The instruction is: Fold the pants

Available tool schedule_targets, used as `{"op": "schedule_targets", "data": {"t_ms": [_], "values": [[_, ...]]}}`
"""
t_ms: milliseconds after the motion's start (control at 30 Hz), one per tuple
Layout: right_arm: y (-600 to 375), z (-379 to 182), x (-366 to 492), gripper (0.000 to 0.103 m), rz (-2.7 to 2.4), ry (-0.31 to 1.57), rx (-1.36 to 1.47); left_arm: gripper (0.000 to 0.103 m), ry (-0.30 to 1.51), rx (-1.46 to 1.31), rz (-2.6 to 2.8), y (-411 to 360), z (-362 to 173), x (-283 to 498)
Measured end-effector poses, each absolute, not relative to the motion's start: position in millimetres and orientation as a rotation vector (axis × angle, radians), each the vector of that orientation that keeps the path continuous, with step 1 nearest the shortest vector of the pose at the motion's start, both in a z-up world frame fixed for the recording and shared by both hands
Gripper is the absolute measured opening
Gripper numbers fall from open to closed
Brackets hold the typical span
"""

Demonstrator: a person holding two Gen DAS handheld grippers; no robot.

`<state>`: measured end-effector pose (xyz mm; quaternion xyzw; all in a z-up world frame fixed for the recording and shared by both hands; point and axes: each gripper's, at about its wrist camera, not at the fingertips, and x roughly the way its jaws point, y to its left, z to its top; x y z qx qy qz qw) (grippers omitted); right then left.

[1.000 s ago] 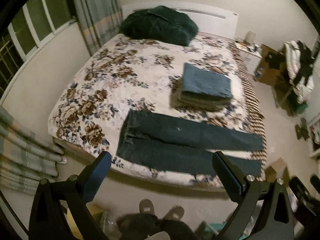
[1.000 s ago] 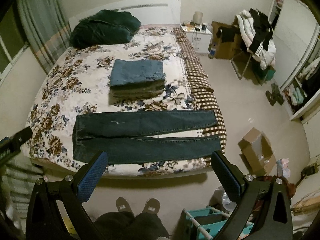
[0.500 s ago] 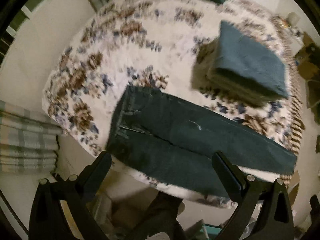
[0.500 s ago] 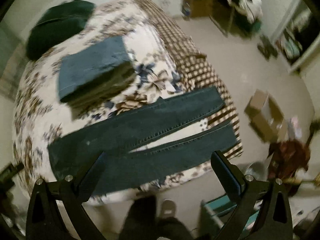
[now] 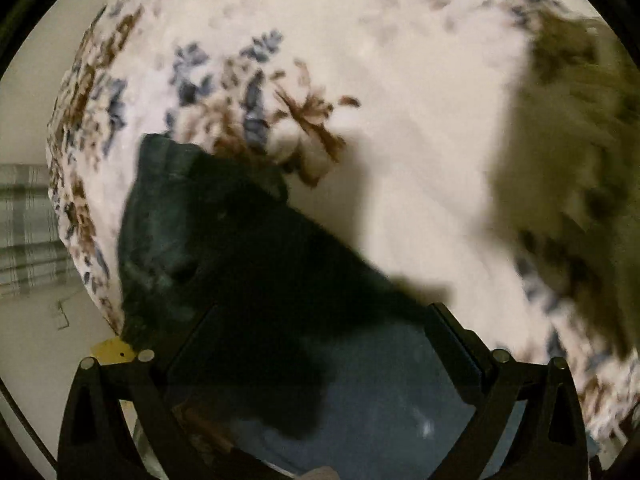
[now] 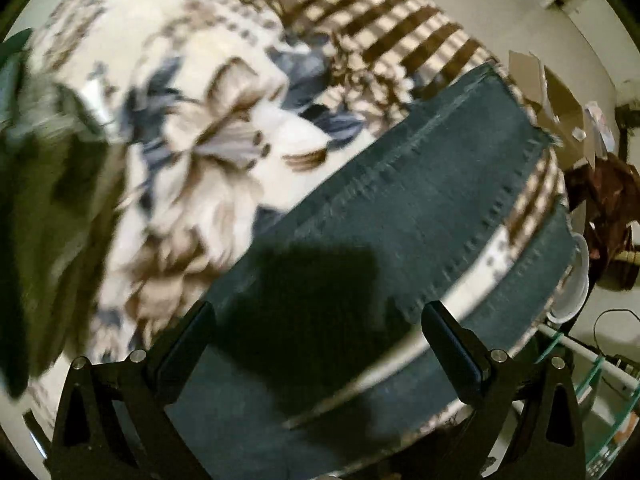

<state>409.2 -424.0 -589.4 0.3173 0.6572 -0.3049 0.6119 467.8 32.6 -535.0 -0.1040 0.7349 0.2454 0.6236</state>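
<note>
Pants: the dark denim pants (image 6: pixel 400 208) are lying flat and unfolded along the near edge of the bed, both legs stretched out side by side with a strip of bedspread showing between them; in the left view the waistband end (image 5: pixel 168 216) is sitting by the bed's corner.

Left gripper: the left gripper (image 5: pixel 320 344) is hanging low over the waist end, fingers spread wide with denim showing between them and nothing in their grasp; whether the tips are touching the cloth is hard to tell through the blur and shadow.

Right gripper: the right gripper (image 6: pixel 320 336) is hovering over the leg section toward the hems, jaws standing wide apart and gripping nothing, its shadow falling on the fabric.

Progress: judging from how the garment is lying, no fold is in place yet; the work appears to be at the reach-in stage, just ahead of a first grasp.

Remaining: by this reading, the cloth is yet to be gripped, one leg laid over the other, and the length doubled up.

Bed: the floral bedspread (image 5: pixel 400 80) is carrying the pants, with a brown checked blanket (image 6: pixel 380 20) running along the far side.

Surroundings: a blurred pile of olive cloth (image 5: pixel 580 160) is sitting beyond the pants; a cardboard box (image 6: pixel 560 96) is lying on the floor past the hems.
</note>
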Motion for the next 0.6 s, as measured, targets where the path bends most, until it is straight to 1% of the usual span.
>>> {"op": "schedule_targets", "data": {"t_ms": [100, 233, 267, 300, 333, 367, 433, 467, 500, 533, 600], "values": [[-432, -623, 425, 0.103, -0.725, 1.541, 0.769, 0.103, 1.705, -0.276, 0.593, 41, -554, 472], [-435, -645, 439, 0.103, -0.742, 1.564, 0.763, 0.103, 1.676, -0.298, 0.607, 44, -556, 470], [-435, -649, 441, 0.099, -0.742, 1.561, 0.764, 0.098, 1.654, -0.308, 0.601, 44, -554, 469], [-435, -651, 442, 0.093, -0.744, 1.555, 0.768, 0.092, 1.630, -0.311, 0.600, 44, -550, 466], [-436, -651, 443, 0.086, -0.748, 1.556, 0.771, 0.073, 1.592, -0.307, 0.602, 43, -543, 463], [-437, -652, 443, 0.081, -0.751, 1.555, 0.776, 0.053, 1.567, -0.306, 0.599, 43, -541, 462], [-440, -649, 442, 0.055, -0.760, 1.527, 0.798, 0.032, 1.525, -0.321, 0.572, 41, -530, 456], [-444, -649, 441, 0.047, -0.757, 1.508, 0.818, 0.027, 1.500, -0.340, 0.567, 42, -524, 452], [-446, -648, 438, 0.030, -0.757, 1.501, 0.840, 0.025, 1.482, -0.353, 0.564, 42, -519, 449], [-447, -646, 434, 0.018, -0.745, 1.490, 0.870, 0.022, 1.462, -0.361, 0.563, 42, -513, 444], [-448, -641, 428, 0.008, -0.716, 1.471, 0.908, 0.018, 1.416, -0.390, 0.547, 45, -497, 432]]}}
